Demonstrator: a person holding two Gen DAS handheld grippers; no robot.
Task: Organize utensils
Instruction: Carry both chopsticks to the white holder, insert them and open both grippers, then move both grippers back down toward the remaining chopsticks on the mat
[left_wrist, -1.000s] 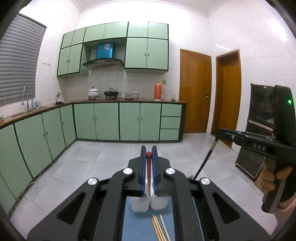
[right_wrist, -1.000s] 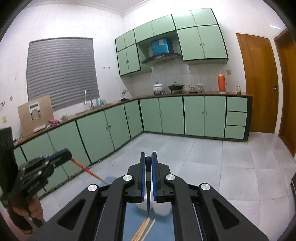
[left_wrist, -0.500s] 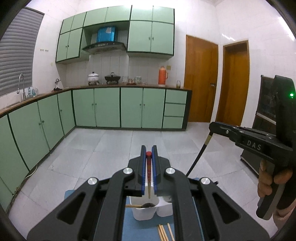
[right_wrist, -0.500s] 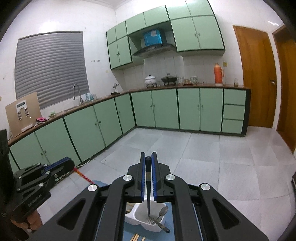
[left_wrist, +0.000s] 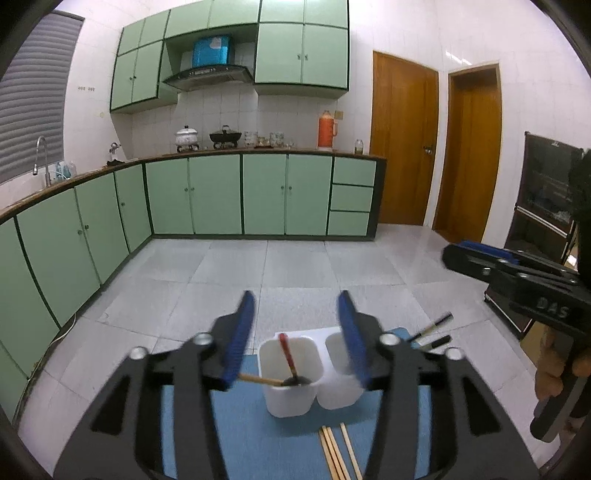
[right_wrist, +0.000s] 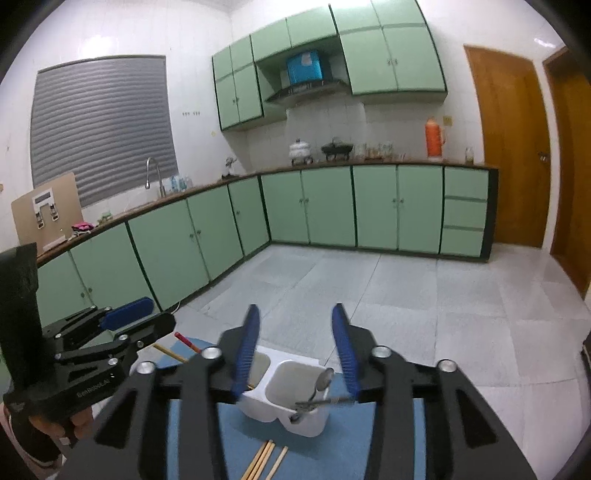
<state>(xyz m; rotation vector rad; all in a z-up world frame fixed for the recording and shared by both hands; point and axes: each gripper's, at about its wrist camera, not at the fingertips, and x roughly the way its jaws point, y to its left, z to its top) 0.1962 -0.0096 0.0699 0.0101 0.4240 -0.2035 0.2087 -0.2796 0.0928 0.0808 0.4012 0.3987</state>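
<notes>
A white two-compartment holder (left_wrist: 291, 384) (right_wrist: 284, 402) stands on a blue mat (left_wrist: 258, 443) (right_wrist: 317, 458). A red-topped wooden utensil (left_wrist: 286, 350) and a wooden-handled dark spoon (left_wrist: 273, 380) sit in its left compartment. Metal spoons (right_wrist: 319, 387) and black-handled utensils (left_wrist: 434, 330) lean from the right compartment. Several wooden chopsticks (left_wrist: 338, 450) (right_wrist: 264, 459) lie on the mat in front. My left gripper (left_wrist: 297, 332) is open and empty above the holder. My right gripper (right_wrist: 295, 343) is open and empty above it too.
Green kitchen cabinets and a worktop run along the left and back walls. Two wooden doors (left_wrist: 436, 147) stand at the right. Grey tiled floor lies beyond the mat. A dark cabinet (left_wrist: 543, 236) stands at the far right.
Both grippers have opened. The left one let go of the red-topped utensil and the right one its black-handled utensil; both now rest in the holder. Both cameras tilted down.
</notes>
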